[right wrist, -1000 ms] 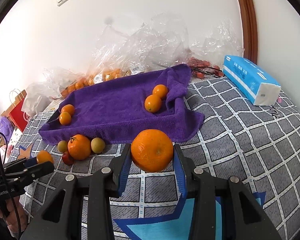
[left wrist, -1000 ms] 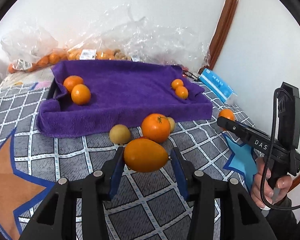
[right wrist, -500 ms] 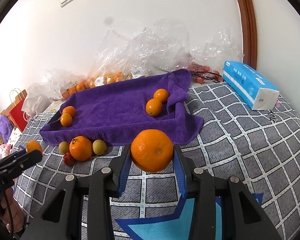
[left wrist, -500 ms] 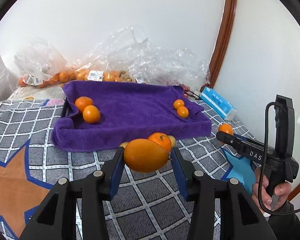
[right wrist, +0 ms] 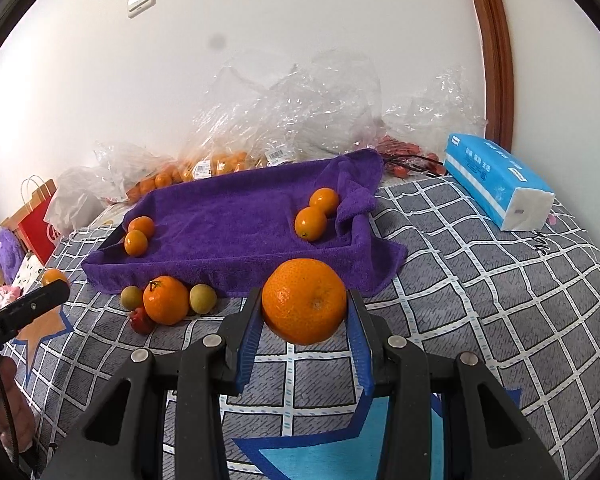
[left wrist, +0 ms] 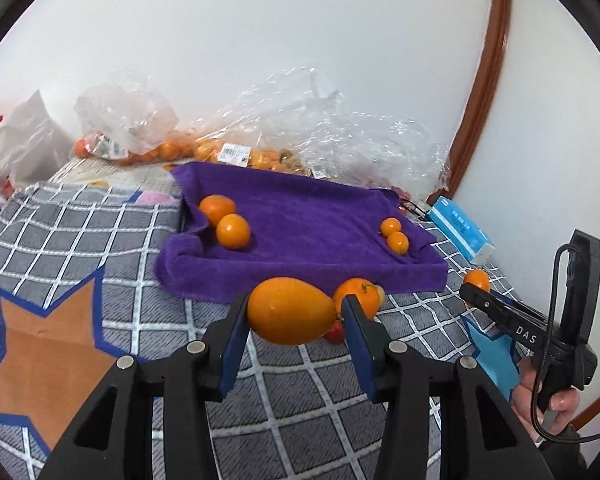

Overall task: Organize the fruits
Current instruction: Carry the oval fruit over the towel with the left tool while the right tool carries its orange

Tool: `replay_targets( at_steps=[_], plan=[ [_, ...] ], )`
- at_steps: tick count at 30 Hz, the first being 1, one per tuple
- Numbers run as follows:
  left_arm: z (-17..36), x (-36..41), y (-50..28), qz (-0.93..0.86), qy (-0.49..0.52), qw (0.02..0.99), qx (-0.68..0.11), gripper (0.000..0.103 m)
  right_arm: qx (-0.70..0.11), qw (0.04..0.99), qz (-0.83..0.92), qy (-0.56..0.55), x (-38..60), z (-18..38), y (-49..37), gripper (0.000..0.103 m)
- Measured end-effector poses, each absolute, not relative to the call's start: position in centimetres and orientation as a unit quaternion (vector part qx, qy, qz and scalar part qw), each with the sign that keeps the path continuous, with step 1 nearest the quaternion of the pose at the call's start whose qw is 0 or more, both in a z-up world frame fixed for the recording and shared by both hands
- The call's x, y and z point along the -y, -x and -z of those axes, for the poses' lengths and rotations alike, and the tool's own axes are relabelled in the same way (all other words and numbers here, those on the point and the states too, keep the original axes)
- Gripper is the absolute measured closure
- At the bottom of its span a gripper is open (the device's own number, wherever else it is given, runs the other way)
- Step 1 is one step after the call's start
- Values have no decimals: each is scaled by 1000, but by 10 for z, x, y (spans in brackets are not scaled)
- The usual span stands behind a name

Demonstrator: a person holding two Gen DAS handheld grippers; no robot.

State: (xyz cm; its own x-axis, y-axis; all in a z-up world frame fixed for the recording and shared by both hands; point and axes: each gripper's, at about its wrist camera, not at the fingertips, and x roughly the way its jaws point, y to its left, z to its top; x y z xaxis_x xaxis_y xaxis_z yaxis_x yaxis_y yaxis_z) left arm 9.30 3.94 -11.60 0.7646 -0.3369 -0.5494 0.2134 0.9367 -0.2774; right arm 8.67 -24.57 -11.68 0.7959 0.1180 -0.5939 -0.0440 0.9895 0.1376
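Observation:
My left gripper (left wrist: 294,312) is shut on a smooth egg-shaped orange fruit (left wrist: 290,310), held above the checked cover short of the tray. My right gripper (right wrist: 304,300) is shut on a round dimpled orange (right wrist: 304,300), in front of the tray's near right corner. The tray, lined with a purple towel (right wrist: 236,216), holds two small oranges at its left end (right wrist: 138,236) and two at its right end (right wrist: 316,216). In front of the tray lie a stemmed orange (right wrist: 166,300), two yellow-green fruits (right wrist: 203,298) and a small red fruit (right wrist: 140,320).
Clear plastic bags of oranges (right wrist: 204,168) pile up against the wall behind the tray. A blue tissue pack (right wrist: 496,184) lies at the right. A red paper bag (right wrist: 36,220) stands at far left. A hand (left wrist: 548,396) holds the other gripper at the right edge.
My left gripper has risen and swung with its fruit, so the tray now sits farther off and more to the right. The right gripper has stayed put with its orange.

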Motion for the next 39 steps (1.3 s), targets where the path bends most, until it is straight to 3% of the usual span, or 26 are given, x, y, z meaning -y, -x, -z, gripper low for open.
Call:
replay_targets(
  at_steps=[19,39],
  plan=[
    [70,-50,-96,134,99,940,-297,59,-332,939,-57,-69,241,94,-95,63],
    [34,-21,-169,136,93,953,-253,59,-265,959,-88,-46,207,31,-158,63]
  ],
)
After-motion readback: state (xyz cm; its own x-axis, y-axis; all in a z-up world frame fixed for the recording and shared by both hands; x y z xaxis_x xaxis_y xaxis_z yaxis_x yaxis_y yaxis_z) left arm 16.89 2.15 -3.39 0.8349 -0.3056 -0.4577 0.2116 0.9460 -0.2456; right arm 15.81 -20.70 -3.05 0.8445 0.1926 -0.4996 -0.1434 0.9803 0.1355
